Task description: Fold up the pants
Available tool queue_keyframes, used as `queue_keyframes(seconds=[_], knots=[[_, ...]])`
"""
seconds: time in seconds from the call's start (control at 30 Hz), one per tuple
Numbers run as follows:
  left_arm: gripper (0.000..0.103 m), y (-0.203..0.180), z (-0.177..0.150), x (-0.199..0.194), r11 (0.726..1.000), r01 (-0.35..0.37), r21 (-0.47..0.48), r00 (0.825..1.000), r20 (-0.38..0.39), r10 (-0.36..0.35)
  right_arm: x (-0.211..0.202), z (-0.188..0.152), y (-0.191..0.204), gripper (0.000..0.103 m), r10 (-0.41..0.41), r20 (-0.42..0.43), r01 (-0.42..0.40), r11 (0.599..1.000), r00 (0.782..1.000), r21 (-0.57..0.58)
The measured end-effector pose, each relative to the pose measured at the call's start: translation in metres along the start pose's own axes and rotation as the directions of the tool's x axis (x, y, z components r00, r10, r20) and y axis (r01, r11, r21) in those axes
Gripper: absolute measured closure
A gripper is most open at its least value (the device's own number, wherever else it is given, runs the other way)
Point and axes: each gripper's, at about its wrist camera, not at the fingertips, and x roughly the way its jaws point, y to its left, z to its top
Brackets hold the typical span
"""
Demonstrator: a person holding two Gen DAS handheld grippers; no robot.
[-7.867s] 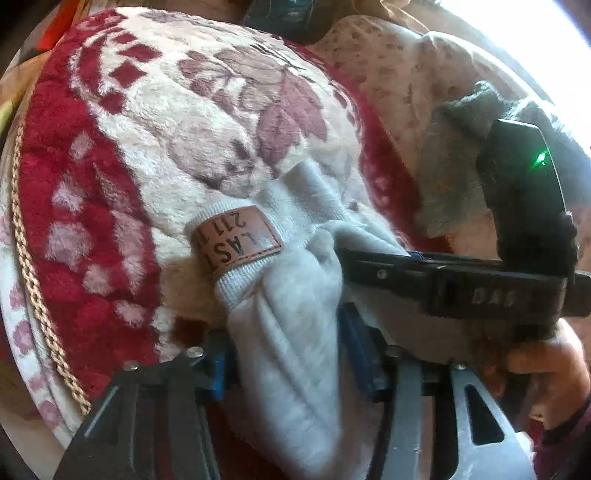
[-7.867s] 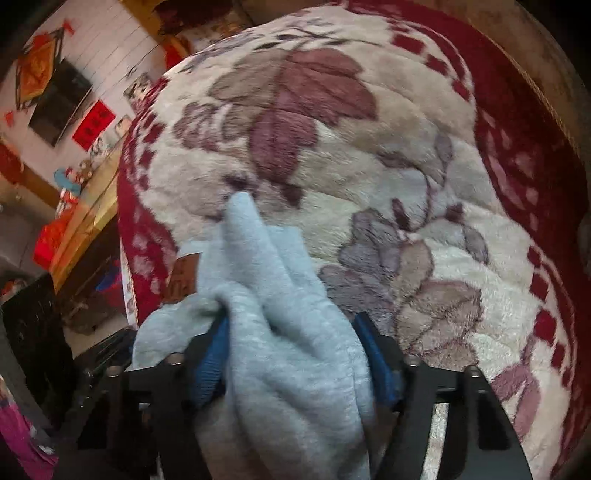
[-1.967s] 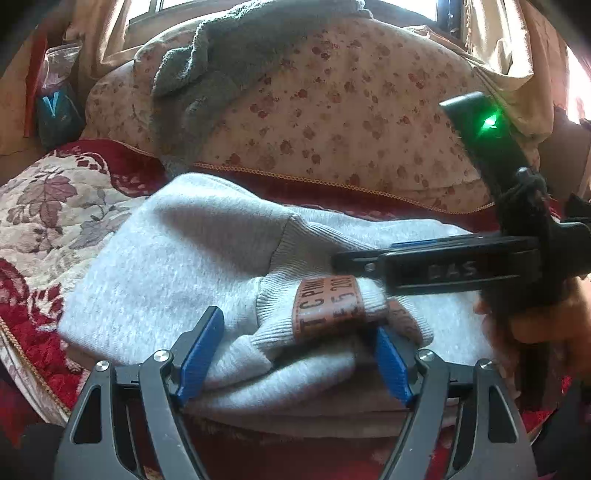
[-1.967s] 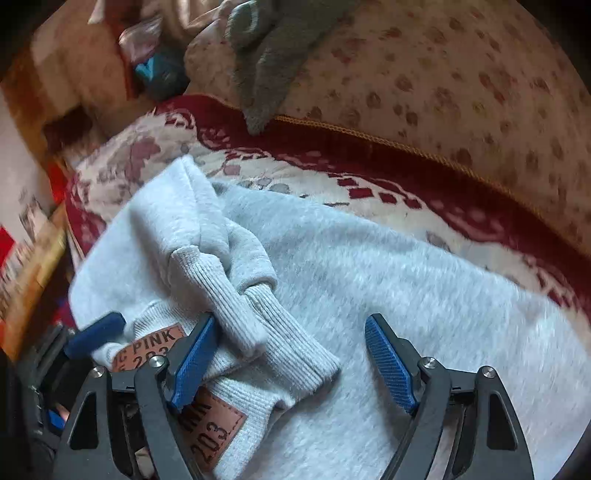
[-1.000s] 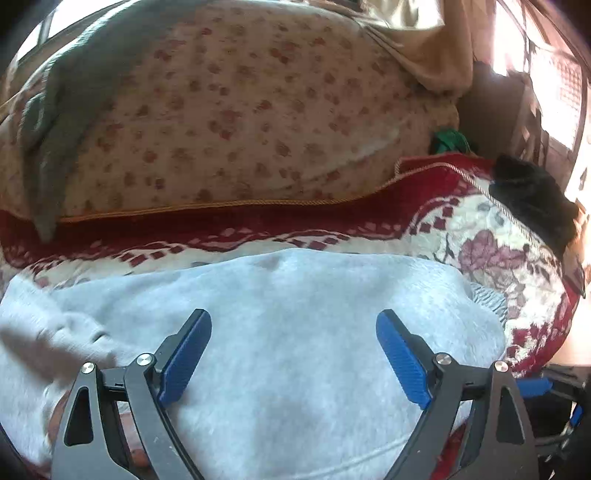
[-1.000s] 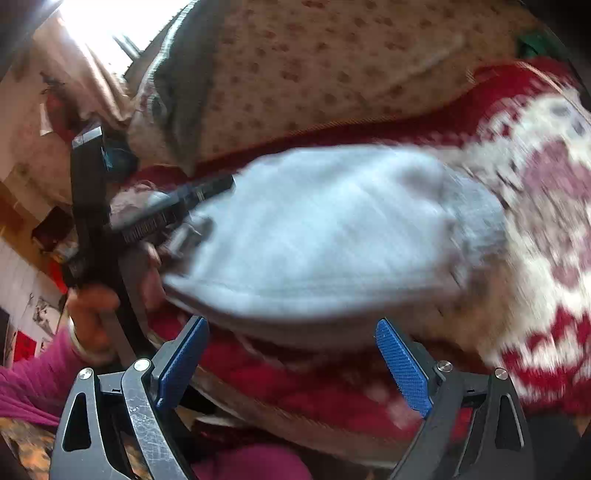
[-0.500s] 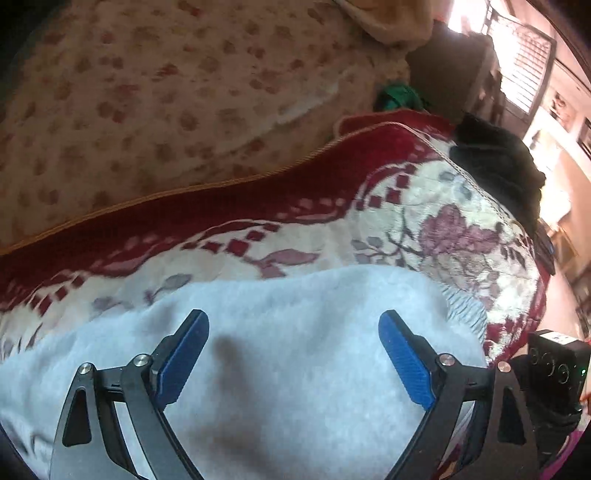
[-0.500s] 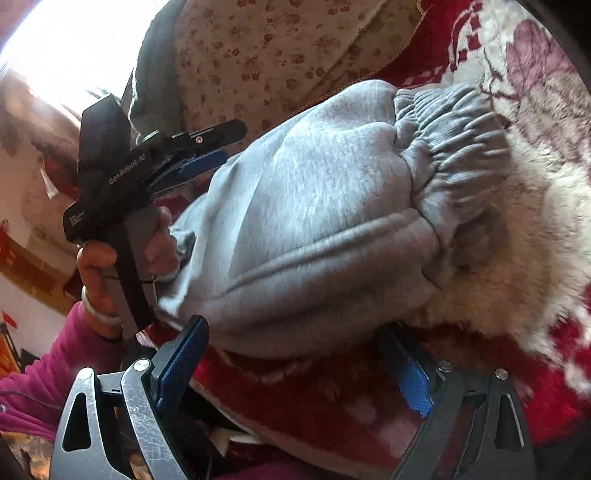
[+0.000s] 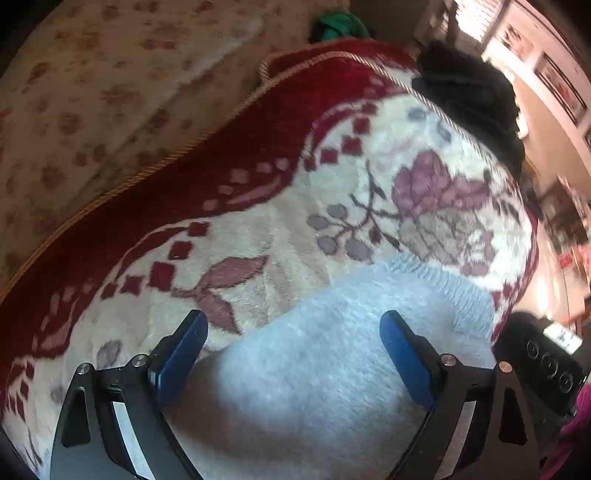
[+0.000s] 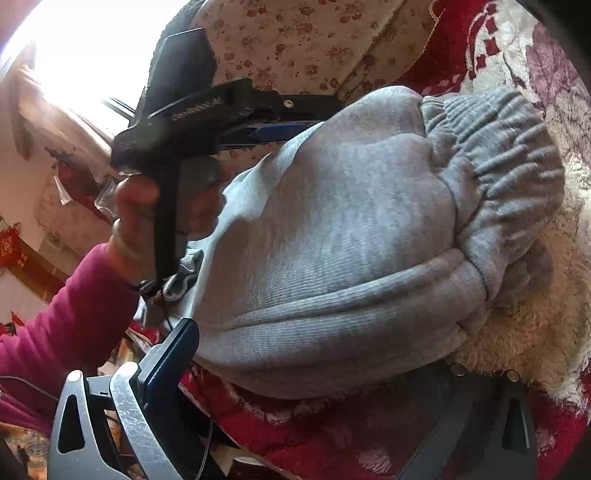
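Big picture first: a red and cream flowered blanket (image 9: 369, 206) spreads across the whole bed, gold cord along its far edge, and behind it leans a beige flowered cushion (image 9: 110, 92). On the blanket sit the pants (image 10: 351, 240), grey, folded into a thick bundle, the gathered waistband (image 10: 498, 158) turned to the right in the right wrist view and the folded edge facing near. In the left wrist view the same grey bundle fills the near middle, its ribbed end reaching toward the blanket's right edge.

Far right on the blanket there's a black cloth (image 9: 472, 96), well apart from the pants, and a bit of green (image 9: 336, 27) peeks out beyond the cord.

Now the tools. Left gripper (image 9: 293, 354) hangs over the pants, blue pads spread wide, nothing pinched; whether they brush the fabric I cannot tell. From the other camera it shows side-on at the bundle's far left, held by a hand (image 10: 140, 229) in a magenta sleeve (image 10: 66, 317).

Right gripper (image 10: 325, 358) has just been opening, jaws wide, the near fold of the pants lying between them but not squeezed. Its left pad (image 10: 173, 354) is clear to see; the right one is in shadow under the bundle.
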Motion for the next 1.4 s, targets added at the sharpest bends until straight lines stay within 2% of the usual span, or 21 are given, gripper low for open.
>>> queue_keyframes(seconds=[0.2, 0.37, 0.4, 0.43, 0.47, 0.57, 0.63, 0.67, 0.7, 0.87, 0.97, 1.17, 1.4], knots=[[0.009, 0.004, 0.008, 0.020, 0.997, 0.068, 0.038, 0.996, -0.064, -0.065, -0.001, -0.002, -0.001, 0.000, 0.010, -0.001, -0.010, 1.000, 1.000, -0.001], [0.009, 0.006, 0.009, 0.034, 0.991, 0.131, 0.037, 0.984, -0.128, -0.125, 0.000, 0.002, 0.000, 0.003, 0.006, 0.031, -0.006, 1.000, 1.000, 0.025], [0.009, 0.005, 0.009, 0.038, 0.990, 0.137, 0.042, 0.981, -0.143, -0.130, 0.001, 0.003, 0.001, 0.007, -0.001, 0.038, 0.000, 1.000, 0.999, 0.020], [0.010, 0.005, 0.009, 0.041, 0.990, 0.133, 0.044, 0.980, -0.156, -0.125, 0.001, 0.004, 0.002, 0.020, -0.008, 0.049, 0.007, 1.000, 0.999, 0.021], [0.016, 0.005, 0.009, 0.045, 0.988, 0.147, 0.038, 0.975, -0.172, -0.138, -0.001, 0.005, 0.003, 0.033, -0.013, 0.057, 0.011, 0.999, 0.998, 0.031], [0.030, 0.004, 0.010, 0.044, 0.985, 0.167, 0.033, 0.972, -0.173, -0.159, 0.000, 0.010, -0.012, 0.049, 0.034, 0.067, -0.041, 0.993, 0.997, 0.112], [0.040, 0.003, 0.010, 0.041, 0.984, 0.178, 0.033, 0.972, -0.162, -0.170, -0.001, 0.010, -0.014, 0.052, 0.060, 0.078, -0.070, 0.988, 0.995, 0.136], [0.061, 0.004, 0.009, 0.040, 0.981, 0.194, 0.028, 0.970, -0.157, -0.187, -0.001, 0.009, -0.011, 0.054, 0.061, 0.083, -0.071, 0.989, 0.995, 0.127], [0.070, 0.004, 0.008, 0.039, 0.969, 0.248, 0.009, 0.957, -0.158, -0.243, -0.002, 0.010, -0.008, 0.055, 0.062, 0.089, -0.072, 0.991, 0.994, 0.112], [0.082, -0.003, 0.004, 0.030, 0.976, 0.215, 0.035, 0.971, -0.116, -0.210, -0.010, 0.019, 0.013, 0.060, 0.062, 0.120, -0.068, 0.997, 0.991, 0.045], [0.087, -0.003, 0.002, 0.019, 0.976, 0.214, 0.027, 0.974, -0.082, -0.211, -0.011, 0.022, 0.024, 0.062, 0.063, 0.135, -0.066, 0.998, 0.989, 0.014], [0.088, -0.005, 0.002, -0.015, 0.980, 0.199, 0.029, 0.980, 0.003, -0.199, -0.019, 0.031, 0.054, 0.062, 0.087, 0.165, -0.075, 0.994, 0.982, -0.078], [0.088, 0.007, -0.004, -0.091, 0.986, 0.166, -0.012, 0.974, 0.158, -0.162, -0.025, 0.048, 0.100, 0.062, 0.137, 0.174, -0.097, 0.971, 0.975, -0.219]])
